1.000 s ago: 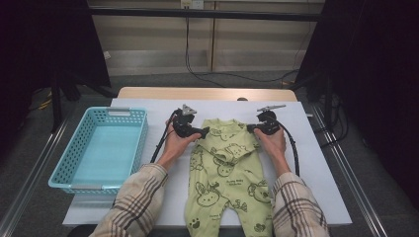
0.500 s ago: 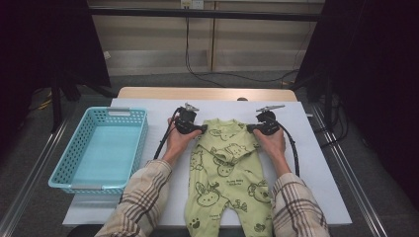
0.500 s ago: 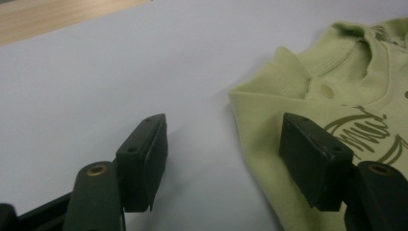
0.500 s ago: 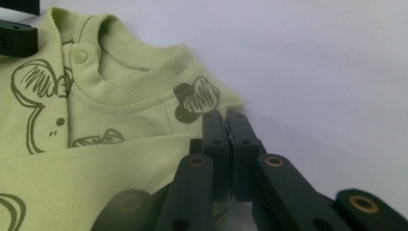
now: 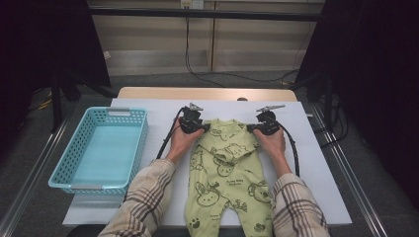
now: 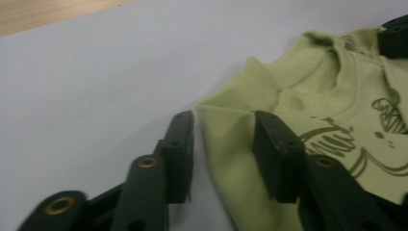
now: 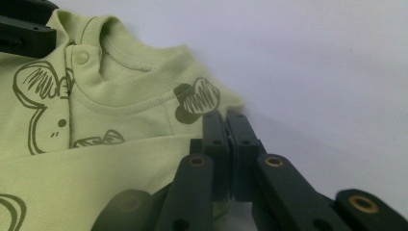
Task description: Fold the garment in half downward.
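A light green baby romper with dark animal prints lies flat on the white table sheet, neck toward the far side. My left gripper is at its left shoulder. In the left gripper view the jaws straddle the shoulder's folded edge with a gap still showing. They have just been closing on it. My right gripper is at the right shoulder. In the right gripper view its jaws are pressed together on the edge of the romper.
A turquoise plastic basket stands at the table's left side. White sheet extends to the right of the romper, and a wooden strip runs along the far edge. Cables trail from both grippers.
The left gripper has edged slightly right, onto the romper's left shoulder. The right gripper and the romper have not moved.
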Tool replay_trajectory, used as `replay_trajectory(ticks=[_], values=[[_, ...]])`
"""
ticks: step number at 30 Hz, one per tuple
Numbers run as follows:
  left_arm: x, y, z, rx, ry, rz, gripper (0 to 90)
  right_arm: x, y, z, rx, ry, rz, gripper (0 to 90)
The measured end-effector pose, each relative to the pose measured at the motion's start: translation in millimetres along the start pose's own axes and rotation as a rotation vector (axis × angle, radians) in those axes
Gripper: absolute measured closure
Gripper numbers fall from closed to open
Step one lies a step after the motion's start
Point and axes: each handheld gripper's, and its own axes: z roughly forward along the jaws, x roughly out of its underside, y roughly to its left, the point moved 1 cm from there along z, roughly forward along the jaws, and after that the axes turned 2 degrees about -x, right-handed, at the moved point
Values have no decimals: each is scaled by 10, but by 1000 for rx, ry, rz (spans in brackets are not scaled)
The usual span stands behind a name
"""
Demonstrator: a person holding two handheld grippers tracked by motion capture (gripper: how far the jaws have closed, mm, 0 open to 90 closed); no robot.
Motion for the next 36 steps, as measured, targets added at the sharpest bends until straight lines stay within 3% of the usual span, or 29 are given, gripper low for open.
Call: replay_trajectory(ticks=[1, 3, 4, 6, 7, 9, 14, 17, 21, 29, 36], values=[[-5, 2, 2, 15, 5, 16, 648, 2, 11, -6, -2, 9, 14, 884], [-4, 14, -5, 27, 13, 2, 681, 2, -9, 2, 2, -5, -2, 883], [0, 28, -15, 37, 20, -2, 695, 7, 4, -6, -4, 3, 21, 884], [0, 31, -24, 62, 30, -4, 785, 19, -19, 0, -10, -18, 22, 884], [3, 18, -30, 61, 30, -15, 826, 20, -32, -1, -16, -20, 21, 885], [-2, -4, -61, 48, 34, 0, 867, 18, -29, -3, -13, -19, 19, 887], [21, 34, -120, 45, 27, -8, 875, 12, -12, -14, -18, -9, 37, 889], [-2, 32, -157, 39, -1, 0, 875, -10, -3, -21, -14, -32, 7, 889], [-63, 67, -237, 36, -41, -10, 876, -54, 4, -89, -38, -80, 40, 889], [-124, 141, -348, 33, -73, -11, 877, -137, 11, -186, -64, -158, 50, 891], [-219, 124, -411, 19, -106, -6, 877, -261, -2, -291, -51, -178, 37, 893]])
